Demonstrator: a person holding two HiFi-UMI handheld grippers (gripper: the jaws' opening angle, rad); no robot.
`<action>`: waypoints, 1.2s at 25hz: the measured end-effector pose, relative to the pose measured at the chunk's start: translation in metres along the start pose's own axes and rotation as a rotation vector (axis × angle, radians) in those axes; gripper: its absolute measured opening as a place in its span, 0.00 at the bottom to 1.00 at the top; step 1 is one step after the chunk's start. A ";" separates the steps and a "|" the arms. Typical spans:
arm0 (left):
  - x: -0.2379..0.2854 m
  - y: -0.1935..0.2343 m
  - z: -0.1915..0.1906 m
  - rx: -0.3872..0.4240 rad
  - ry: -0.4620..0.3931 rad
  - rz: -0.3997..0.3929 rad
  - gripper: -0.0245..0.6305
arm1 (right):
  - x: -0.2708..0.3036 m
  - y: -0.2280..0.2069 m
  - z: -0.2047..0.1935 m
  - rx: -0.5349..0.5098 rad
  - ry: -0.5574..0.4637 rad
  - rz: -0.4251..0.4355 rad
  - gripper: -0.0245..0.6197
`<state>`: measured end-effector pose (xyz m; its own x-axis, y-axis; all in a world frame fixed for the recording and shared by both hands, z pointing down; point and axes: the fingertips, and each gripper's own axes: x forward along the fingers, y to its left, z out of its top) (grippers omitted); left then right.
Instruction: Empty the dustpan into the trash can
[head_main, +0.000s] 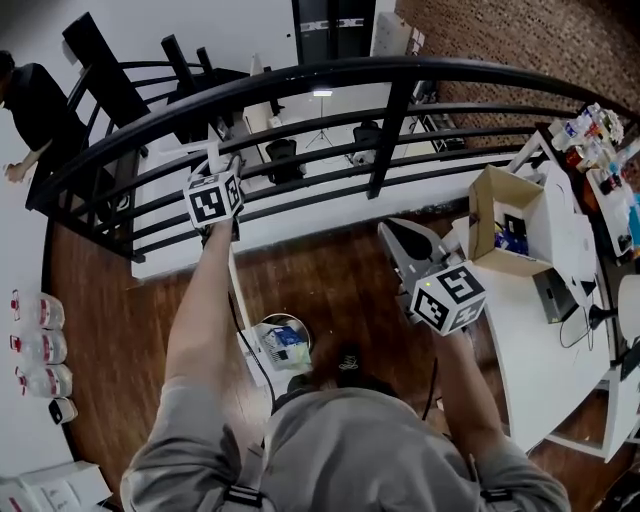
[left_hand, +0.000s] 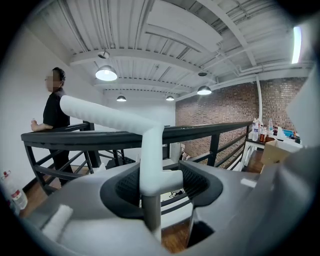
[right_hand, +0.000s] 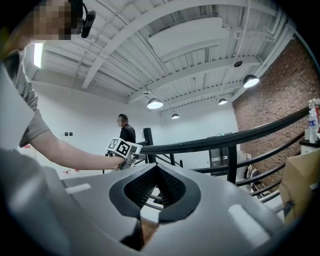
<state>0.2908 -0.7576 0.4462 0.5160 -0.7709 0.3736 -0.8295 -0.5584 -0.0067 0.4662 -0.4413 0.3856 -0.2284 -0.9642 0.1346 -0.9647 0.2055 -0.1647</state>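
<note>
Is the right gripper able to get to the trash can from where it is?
Probably yes. The trash can stands open on the floor just below, with nothing over it. The right gripper, jaws together and empty, just needs lowering.

The trash can (head_main: 283, 338) stands on the floor (head_main: 340, 290), railing (head_main: 300, 80) beyond, a table (head_main: 535, 345) bearing a box (head_main: 500, 225) at right.

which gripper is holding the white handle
The left gripper: a white handle is clamped between its jaws, while the right gripper has nothing between its own.
</note>
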 end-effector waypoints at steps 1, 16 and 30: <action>-0.001 -0.001 0.000 0.002 0.000 0.000 0.37 | 0.001 0.000 0.000 0.000 0.000 0.004 0.04; -0.030 -0.012 0.004 0.099 0.051 0.076 0.37 | 0.008 -0.001 -0.008 0.049 -0.005 0.059 0.04; -0.058 0.013 -0.002 0.127 0.101 0.142 0.37 | 0.016 0.039 -0.013 0.042 -0.004 0.112 0.04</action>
<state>0.2494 -0.7198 0.4259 0.3661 -0.8135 0.4519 -0.8555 -0.4853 -0.1806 0.4236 -0.4462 0.3939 -0.3335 -0.9363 0.1097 -0.9270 0.3045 -0.2191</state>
